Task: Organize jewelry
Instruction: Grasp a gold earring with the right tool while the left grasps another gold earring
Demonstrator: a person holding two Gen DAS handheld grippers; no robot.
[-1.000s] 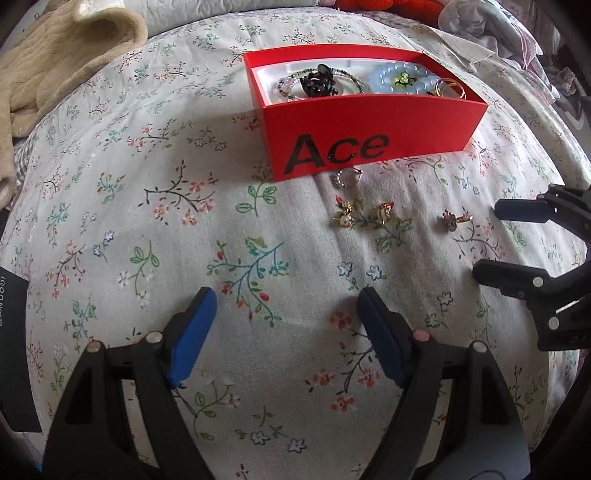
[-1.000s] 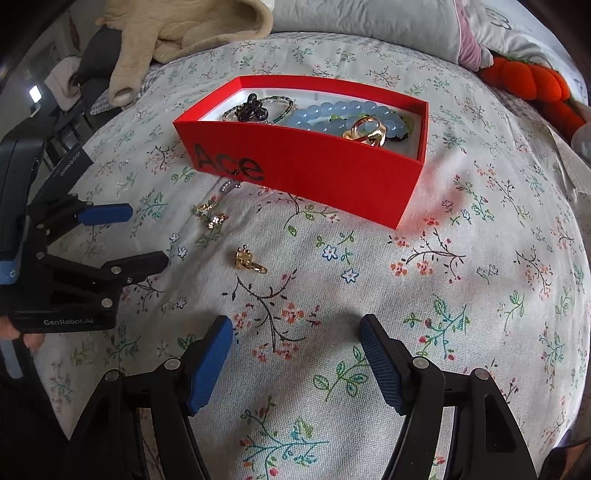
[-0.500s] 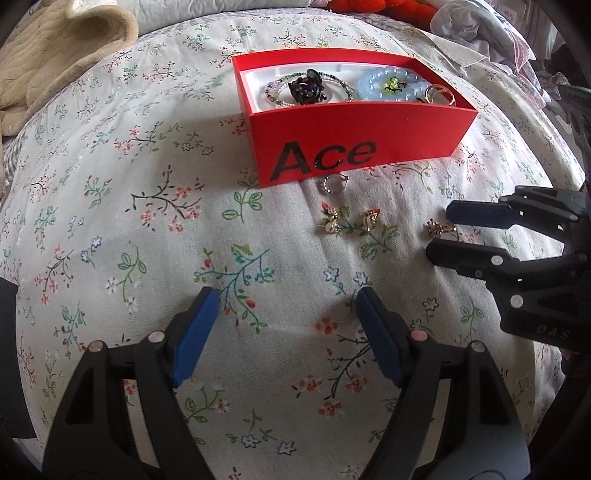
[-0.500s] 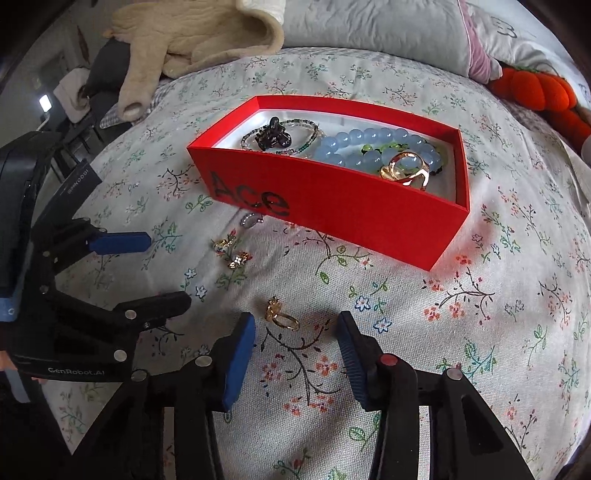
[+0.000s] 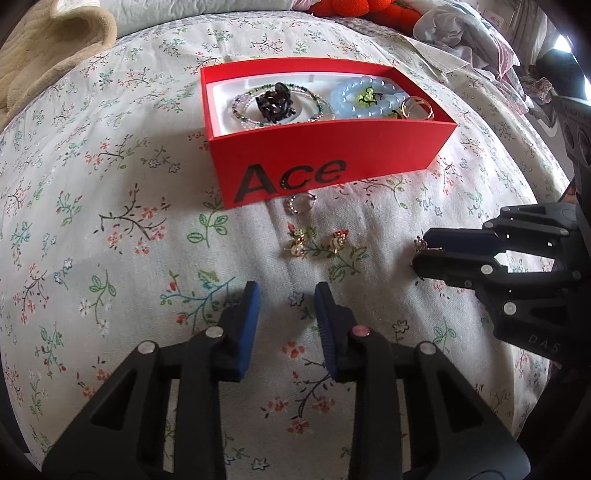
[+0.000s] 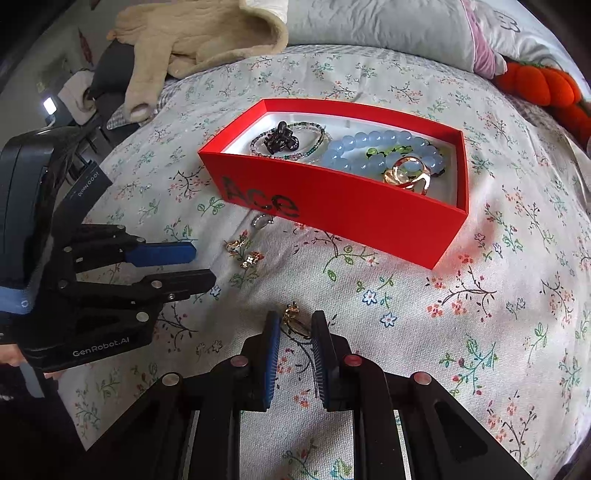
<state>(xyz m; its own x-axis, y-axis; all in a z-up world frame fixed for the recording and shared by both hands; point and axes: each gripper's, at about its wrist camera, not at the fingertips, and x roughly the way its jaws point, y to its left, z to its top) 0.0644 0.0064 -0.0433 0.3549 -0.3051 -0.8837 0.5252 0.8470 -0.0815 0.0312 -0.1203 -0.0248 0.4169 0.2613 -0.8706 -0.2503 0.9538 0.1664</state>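
Note:
A red "Ace" box (image 5: 332, 155) (image 6: 351, 210) on the floral bedspread holds bead bracelets, a black clip and gold rings. In front of it lie a silver ring (image 5: 300, 203) (image 6: 261, 220) and two gold earrings (image 5: 317, 242) (image 6: 243, 253). My right gripper (image 6: 294, 325) (image 5: 419, 254) has its pads closed around a gold ring (image 6: 294, 318) lying on the cloth. My left gripper (image 5: 285, 295) (image 6: 203, 266) is half open and empty, just short of the earrings.
A beige blanket (image 6: 192, 33) and grey pillow (image 6: 369, 26) lie at the back. An orange plush (image 6: 546, 88) sits at the back right. Crumpled clothes (image 5: 480, 33) lie beyond the box.
My right gripper moved forward over the gold ring and closed around it. My left gripper narrowed and moved closer to the earrings.

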